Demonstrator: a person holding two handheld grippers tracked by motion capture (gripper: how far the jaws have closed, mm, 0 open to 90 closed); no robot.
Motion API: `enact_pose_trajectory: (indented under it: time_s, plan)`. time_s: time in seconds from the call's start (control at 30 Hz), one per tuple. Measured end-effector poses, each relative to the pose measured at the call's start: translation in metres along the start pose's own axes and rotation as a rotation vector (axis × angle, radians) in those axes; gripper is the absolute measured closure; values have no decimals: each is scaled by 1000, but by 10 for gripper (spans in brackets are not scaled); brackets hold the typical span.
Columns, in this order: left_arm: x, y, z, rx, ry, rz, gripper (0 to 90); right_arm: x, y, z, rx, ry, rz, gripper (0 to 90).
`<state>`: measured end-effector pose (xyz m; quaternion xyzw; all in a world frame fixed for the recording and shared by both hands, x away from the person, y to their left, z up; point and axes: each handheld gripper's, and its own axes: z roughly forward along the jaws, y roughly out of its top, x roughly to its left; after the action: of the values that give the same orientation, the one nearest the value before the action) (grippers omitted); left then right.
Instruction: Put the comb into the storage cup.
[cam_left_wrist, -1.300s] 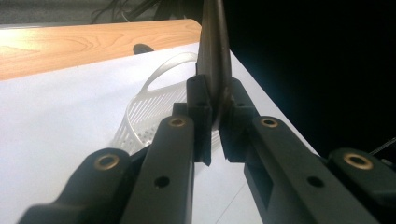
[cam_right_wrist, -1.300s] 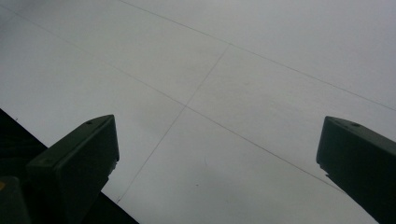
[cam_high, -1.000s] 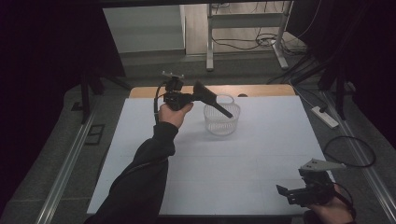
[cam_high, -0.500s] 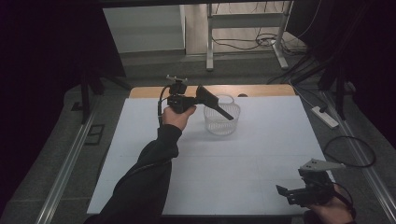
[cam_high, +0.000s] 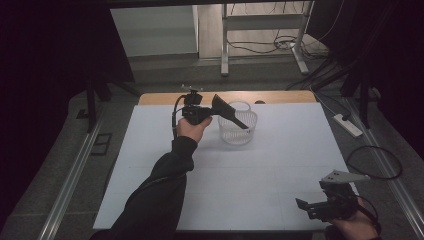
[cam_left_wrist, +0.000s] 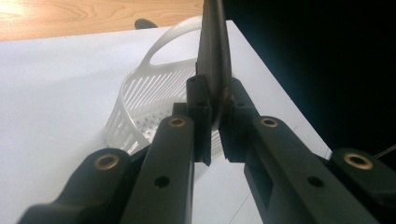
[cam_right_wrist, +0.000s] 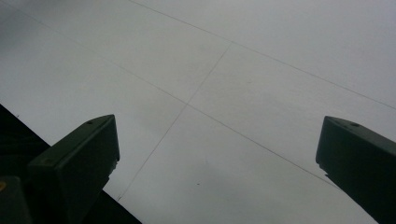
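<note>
Left tool (cam_high: 216, 111) clamps a flat black spatula-like blade (cam_left_wrist: 213, 56), its tip angled down over the white slotted basket (cam_high: 238, 129) ahead, likely for dropping in. Right tool (cam_right_wrist: 219, 163) hangs wide open, empty, above the tabletop (cam_high: 250, 175).

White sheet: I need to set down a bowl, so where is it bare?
The white sheet is bare between the basket and right gripper, and along its right side. It is crowded at the basket, where the left gripper holds a black tool.

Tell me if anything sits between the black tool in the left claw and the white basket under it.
Nothing visible does. The left claw is shut on the black tool, whose far end reaches over the open white basket; the basket's inside looks bare.
</note>
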<state>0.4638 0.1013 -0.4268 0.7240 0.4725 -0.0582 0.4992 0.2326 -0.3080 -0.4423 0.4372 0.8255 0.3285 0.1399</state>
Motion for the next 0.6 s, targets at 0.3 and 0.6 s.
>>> enact_pose_trajectory:
  time_s: [0.3, 0.6]
  plan:
    - [4, -5, 7, 2, -3, -19, 829, 0, 0, 0, 0, 1, 1, 0]
    - [8, -9, 8, -3, 2, -29, 829, 0, 0, 0, -2, 4, 2, 0]
